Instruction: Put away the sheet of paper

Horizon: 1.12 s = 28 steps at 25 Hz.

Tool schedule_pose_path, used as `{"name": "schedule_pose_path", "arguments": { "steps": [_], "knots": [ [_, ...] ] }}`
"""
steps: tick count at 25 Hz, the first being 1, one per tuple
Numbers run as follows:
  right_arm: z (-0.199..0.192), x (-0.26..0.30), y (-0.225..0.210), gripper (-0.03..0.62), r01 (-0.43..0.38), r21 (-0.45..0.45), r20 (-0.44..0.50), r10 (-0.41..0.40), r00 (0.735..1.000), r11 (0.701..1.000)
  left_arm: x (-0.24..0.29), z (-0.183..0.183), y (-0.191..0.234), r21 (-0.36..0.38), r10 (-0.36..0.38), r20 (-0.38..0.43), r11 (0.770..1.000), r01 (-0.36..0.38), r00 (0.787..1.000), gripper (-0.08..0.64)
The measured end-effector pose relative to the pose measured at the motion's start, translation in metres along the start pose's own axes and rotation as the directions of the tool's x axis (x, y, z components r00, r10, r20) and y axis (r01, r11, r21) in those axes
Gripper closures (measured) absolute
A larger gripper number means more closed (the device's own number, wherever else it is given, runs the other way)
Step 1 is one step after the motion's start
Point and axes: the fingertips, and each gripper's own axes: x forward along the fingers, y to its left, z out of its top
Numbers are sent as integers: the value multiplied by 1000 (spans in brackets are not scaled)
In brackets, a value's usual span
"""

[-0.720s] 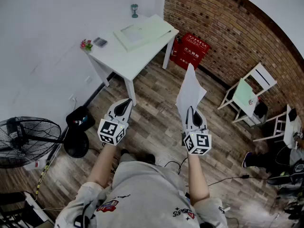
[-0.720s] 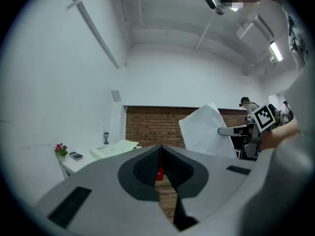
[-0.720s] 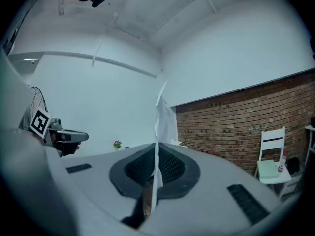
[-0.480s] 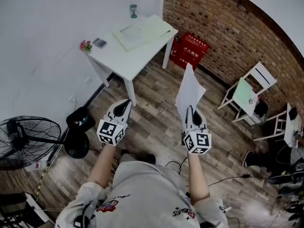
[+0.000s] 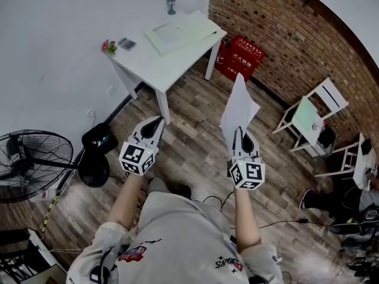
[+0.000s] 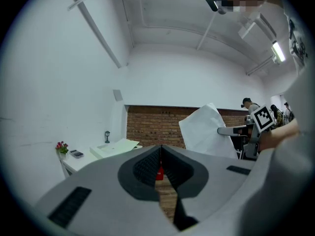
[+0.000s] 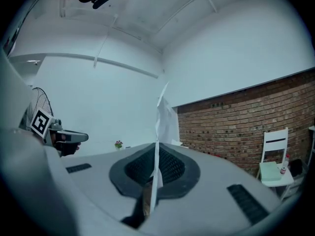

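Observation:
A white sheet of paper (image 5: pixel 238 108) stands upright, pinched at its lower edge by my right gripper (image 5: pixel 241 136), which is shut on it. In the right gripper view the sheet of paper (image 7: pixel 158 132) shows edge-on between the closed jaws. My left gripper (image 5: pixel 155 125) is held level beside it, shut with nothing in it. From the left gripper view, the sheet of paper (image 6: pixel 206 132) hangs to the right, apart from my left gripper (image 6: pixel 160 154). A white table (image 5: pixel 155 70) stands ahead by the wall, carrying a pale green folder (image 5: pixel 182 31).
On the table lie a small flower pot (image 5: pixel 109 46), a calculator (image 5: pixel 126 43) and a little lamp (image 5: pixel 171 5). A red crate (image 5: pixel 241 58) sits by the brick wall. A white chair (image 5: pixel 311 117) stands to the right, a black fan (image 5: pixel 29 165) at the left.
The head view has shifted slightly, so the table sits a little higher and to the right. Both grippers keep their pose, and the paper stays in the right one.

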Motion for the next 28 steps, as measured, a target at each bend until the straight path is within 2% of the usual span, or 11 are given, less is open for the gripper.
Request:
{"name": "schedule_pose_path", "arguments": {
  "steps": [7, 14, 20, 28],
  "knots": [
    [-9, 11, -8, 597, -28, 7, -23, 28, 999, 1000, 6, -6, 0, -2, 12, -13, 1000, -12, 1000, 537],
    [-18, 56, -19, 596, -25, 16, -40, 26, 999, 1000, 48, -9, 28, -11, 2, -12, 1000, -2, 1000, 537],
    [-14, 131, -36, 597, -15, 4, -44, 15, 999, 1000, 118, -12, 75, -1, -27, -11, 1000, 27, 1000, 537],
    [5, 265, -67, 597, 3, 3, -47, -3, 999, 1000, 237, -4, 156, 2, -66, -26, 998, 66, 997, 537]
  ]
}}
